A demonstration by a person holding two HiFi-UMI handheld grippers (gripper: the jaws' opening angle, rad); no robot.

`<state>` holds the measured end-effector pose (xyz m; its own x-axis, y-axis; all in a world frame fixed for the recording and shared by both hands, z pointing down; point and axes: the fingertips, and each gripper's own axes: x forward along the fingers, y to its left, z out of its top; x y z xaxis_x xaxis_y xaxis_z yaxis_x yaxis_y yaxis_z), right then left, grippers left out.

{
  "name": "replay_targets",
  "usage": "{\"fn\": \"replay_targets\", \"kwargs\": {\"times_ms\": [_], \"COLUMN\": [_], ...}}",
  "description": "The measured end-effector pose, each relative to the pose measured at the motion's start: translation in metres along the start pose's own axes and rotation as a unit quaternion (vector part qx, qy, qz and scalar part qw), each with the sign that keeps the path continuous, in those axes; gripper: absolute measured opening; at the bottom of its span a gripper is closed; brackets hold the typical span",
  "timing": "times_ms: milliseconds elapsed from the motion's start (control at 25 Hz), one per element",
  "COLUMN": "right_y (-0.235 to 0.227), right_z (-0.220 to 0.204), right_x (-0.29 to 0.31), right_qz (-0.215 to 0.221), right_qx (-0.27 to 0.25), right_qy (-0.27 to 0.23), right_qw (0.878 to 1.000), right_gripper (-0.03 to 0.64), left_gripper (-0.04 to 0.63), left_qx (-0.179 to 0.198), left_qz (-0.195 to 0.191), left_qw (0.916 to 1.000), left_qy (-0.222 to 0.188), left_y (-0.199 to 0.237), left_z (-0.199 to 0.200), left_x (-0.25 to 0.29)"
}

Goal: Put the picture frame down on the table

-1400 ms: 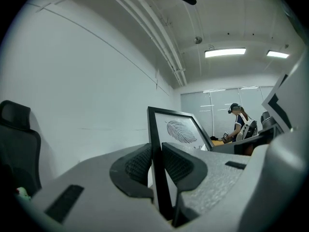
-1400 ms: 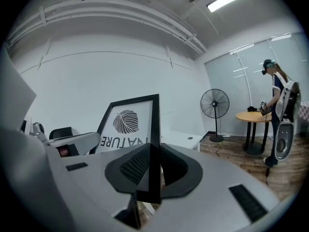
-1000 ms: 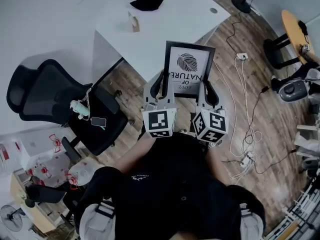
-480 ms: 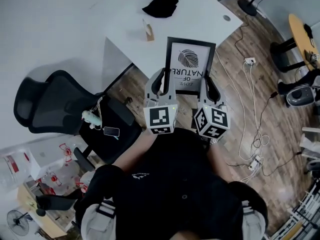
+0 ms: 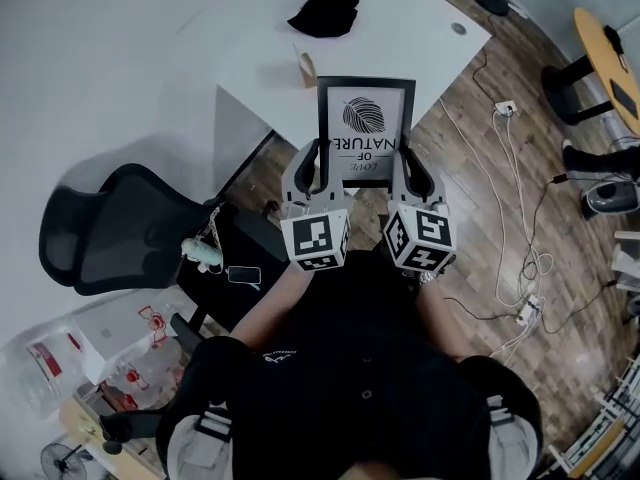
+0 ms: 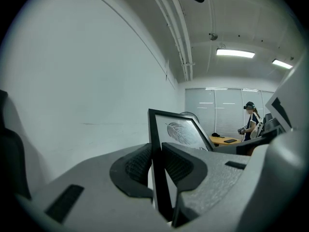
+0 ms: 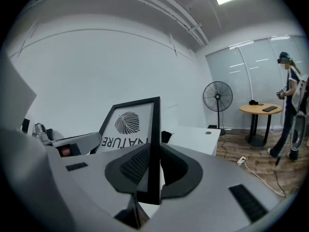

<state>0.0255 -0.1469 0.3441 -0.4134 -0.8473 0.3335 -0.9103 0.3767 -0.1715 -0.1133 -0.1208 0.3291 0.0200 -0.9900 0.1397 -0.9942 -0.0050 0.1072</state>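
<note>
Gripping the picture frame (image 5: 362,128) near the tabletop (image 5: 415,43), your left gripper (image 5: 312,153) and right gripper (image 5: 412,153) have fingers clamped on its sides.

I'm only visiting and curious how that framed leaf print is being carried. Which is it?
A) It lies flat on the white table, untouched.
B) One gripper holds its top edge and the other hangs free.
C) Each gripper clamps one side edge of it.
C: the left gripper is shut on one side edge of the picture frame and the right gripper on the other, each edge sitting between the jaws in that gripper's own view.
</note>
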Motion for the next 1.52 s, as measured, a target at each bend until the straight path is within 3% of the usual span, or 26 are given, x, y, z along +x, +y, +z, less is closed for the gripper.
{"fn": "replay_targets", "kwargs": {"times_ms": [400,840,1520], "right_y": [0.006,-0.01,-0.026], "right_z": [-0.019,-0.042,-0.097], "right_x": [0.03,0.073,0.118], "right_qz": [0.001,0.019,0.026], "right_qx": [-0.006,0.002,0.006], "right_qy": [0.038,0.085,0.153], "right_qw": [0.999,0.996,0.988], "right_gripper": [0.064,0.064,0.064], "left_gripper": [0.071,0.071,0.072], "left_qx": [-0.013,-0.017,-0.029], "left_qz": [-0.001,0.023,0.032], "left_qw": [0.9995,0.9975,0.9889], "left_qy": [0.029,0.065,0.142], "left_y": [0.02,0.027,0.039], "left_z": [-0.023,-0.052,-0.121], "left_x": [0.021,0.055,0.086]}}
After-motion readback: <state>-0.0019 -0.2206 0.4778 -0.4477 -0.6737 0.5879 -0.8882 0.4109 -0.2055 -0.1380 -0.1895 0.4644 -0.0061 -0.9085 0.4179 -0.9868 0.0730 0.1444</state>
